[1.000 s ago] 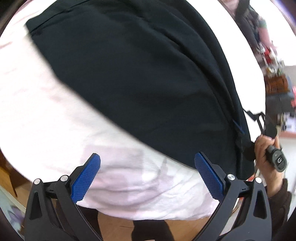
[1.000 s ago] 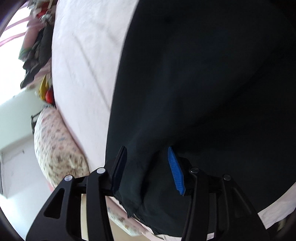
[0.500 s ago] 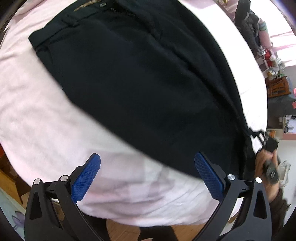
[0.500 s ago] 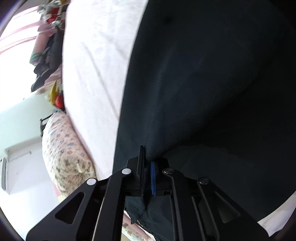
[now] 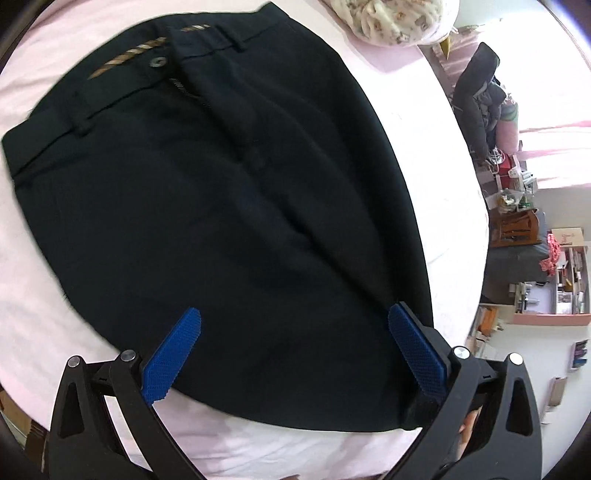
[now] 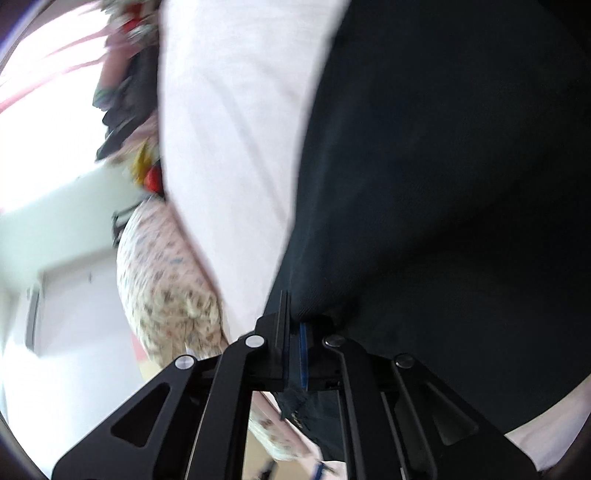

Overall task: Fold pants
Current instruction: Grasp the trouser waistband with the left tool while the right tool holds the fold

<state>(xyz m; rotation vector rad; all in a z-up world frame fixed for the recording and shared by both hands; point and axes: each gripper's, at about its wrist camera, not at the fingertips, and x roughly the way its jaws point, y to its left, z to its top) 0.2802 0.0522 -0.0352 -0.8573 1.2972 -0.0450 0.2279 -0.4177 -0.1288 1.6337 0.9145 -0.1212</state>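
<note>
Meanwhile, black pants (image 5: 229,206) lie across the pink bed (image 5: 436,155); left gripper (image 5: 291,354) fingers spread above the hem, right gripper (image 6: 293,354) clamped on fabric.

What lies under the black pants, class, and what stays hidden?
The pink bedsheet shows around the pants; whatever lies beneath them is covered. The right gripper pinches one edge.

One pants (image 5: 221,206); two grippers (image 5: 295,354) (image 6: 293,343); one pillow (image 5: 391,18)

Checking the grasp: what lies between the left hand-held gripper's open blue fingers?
Only black pants fabric spans the left hand-held gripper gap, per the left wrist view.
</note>
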